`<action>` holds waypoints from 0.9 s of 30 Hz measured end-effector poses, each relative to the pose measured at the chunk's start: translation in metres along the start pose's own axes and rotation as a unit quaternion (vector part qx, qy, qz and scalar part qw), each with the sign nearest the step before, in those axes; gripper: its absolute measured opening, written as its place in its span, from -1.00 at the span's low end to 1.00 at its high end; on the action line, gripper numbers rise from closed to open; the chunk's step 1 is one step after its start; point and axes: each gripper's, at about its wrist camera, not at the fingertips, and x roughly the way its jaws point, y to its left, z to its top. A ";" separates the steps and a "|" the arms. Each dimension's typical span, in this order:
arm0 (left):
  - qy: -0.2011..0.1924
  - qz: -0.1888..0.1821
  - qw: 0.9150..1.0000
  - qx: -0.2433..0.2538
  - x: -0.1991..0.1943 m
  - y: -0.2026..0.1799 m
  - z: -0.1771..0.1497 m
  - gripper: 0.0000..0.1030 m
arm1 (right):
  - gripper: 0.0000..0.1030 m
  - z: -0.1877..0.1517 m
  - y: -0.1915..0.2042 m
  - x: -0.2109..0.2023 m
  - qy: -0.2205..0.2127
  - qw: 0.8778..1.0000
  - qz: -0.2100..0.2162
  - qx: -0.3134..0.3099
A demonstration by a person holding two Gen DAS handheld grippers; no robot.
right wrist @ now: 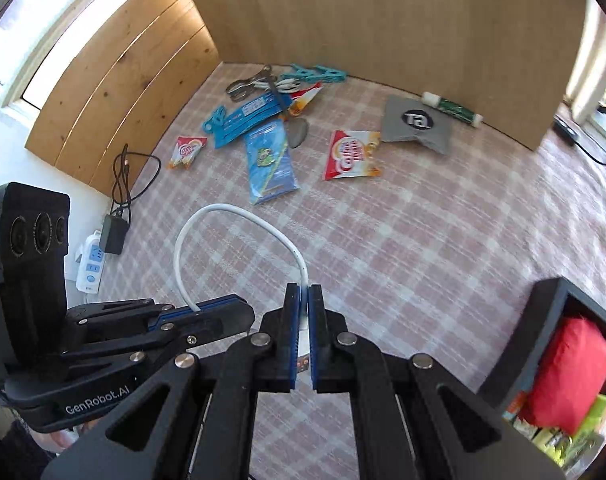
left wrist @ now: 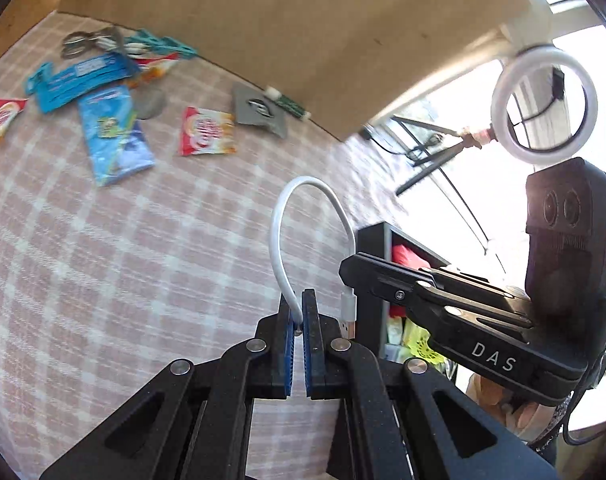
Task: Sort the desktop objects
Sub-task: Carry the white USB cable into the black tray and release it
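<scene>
A short white USB cable [left wrist: 281, 216] arcs in a loop above the pink checked tablecloth [left wrist: 123, 260]. My left gripper [left wrist: 298, 320] is shut on one end of it. My right gripper [right wrist: 305, 312] is shut on the other end, and the cable [right wrist: 231, 214] loops between both. In the left wrist view the right gripper's body [left wrist: 443, 304] sits just to the right, with the cable's silver plug [left wrist: 348, 308] hanging by it. In the right wrist view the left gripper's body [right wrist: 151, 320] lies to the left.
At the far side lie snack packets [right wrist: 353, 156], a blue packet [right wrist: 271, 166], blue cards [right wrist: 247, 118], scissors [right wrist: 247, 82], teal clips [right wrist: 319, 74], a grey pouch [right wrist: 417, 124] and a green tube [right wrist: 453, 108]. A black box [right wrist: 559, 360] with a red item stands at right. A cardboard wall [right wrist: 363, 20] backs the table.
</scene>
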 end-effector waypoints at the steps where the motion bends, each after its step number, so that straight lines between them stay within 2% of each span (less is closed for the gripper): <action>1: 0.011 -0.006 1.000 0.018 0.009 -0.017 -0.001 -0.95 | -0.92 -0.009 -0.015 -0.016 -0.009 1.000 -0.008 0.014; 6: 0.065 -0.027 0.992 0.109 0.054 -0.103 -0.018 -0.95 | -0.92 -0.062 -0.089 -0.082 -0.044 0.993 -0.052 0.092; 9: 0.095 -0.034 0.982 0.159 0.078 -0.148 -0.032 -0.94 | -0.92 -0.094 -0.131 -0.113 -0.058 0.986 -0.071 0.141; 12: 0.113 -0.021 0.972 0.206 0.097 -0.183 -0.046 -0.92 | -0.92 -0.125 -0.163 -0.137 -0.067 0.977 -0.092 0.182; 14: 0.125 -0.006 0.964 0.236 0.106 -0.200 -0.056 -0.62 | -0.92 -0.145 -0.179 -0.147 -0.070 0.971 -0.100 0.208; 15: 0.128 0.008 0.960 0.249 0.110 -0.206 -0.059 -0.16 | -0.92 -0.153 -0.184 -0.150 -0.072 0.969 -0.100 0.213; 16: 0.124 0.018 0.958 0.259 0.111 -0.208 -0.061 0.21 | -0.92 -0.160 -0.187 -0.154 -0.075 0.969 -0.099 0.212; 18: 0.109 0.024 0.957 0.269 0.107 -0.209 -0.062 0.23 | -0.86 -0.168 -0.192 -0.161 -0.077 0.966 -0.112 0.218; 20: 0.106 0.023 0.959 0.262 0.105 -0.204 -0.060 0.23 | -0.71 -0.169 -0.193 -0.167 -0.085 0.963 -0.132 0.217; 22: 0.102 0.025 0.962 0.253 0.101 -0.197 -0.056 0.21 | -0.64 -0.167 -0.191 -0.172 -0.095 0.962 -0.136 0.216; 27: 0.078 0.042 0.967 0.239 0.089 -0.171 -0.040 0.16 | -0.51 -0.146 -0.172 -0.167 -0.103 0.967 -0.138 0.187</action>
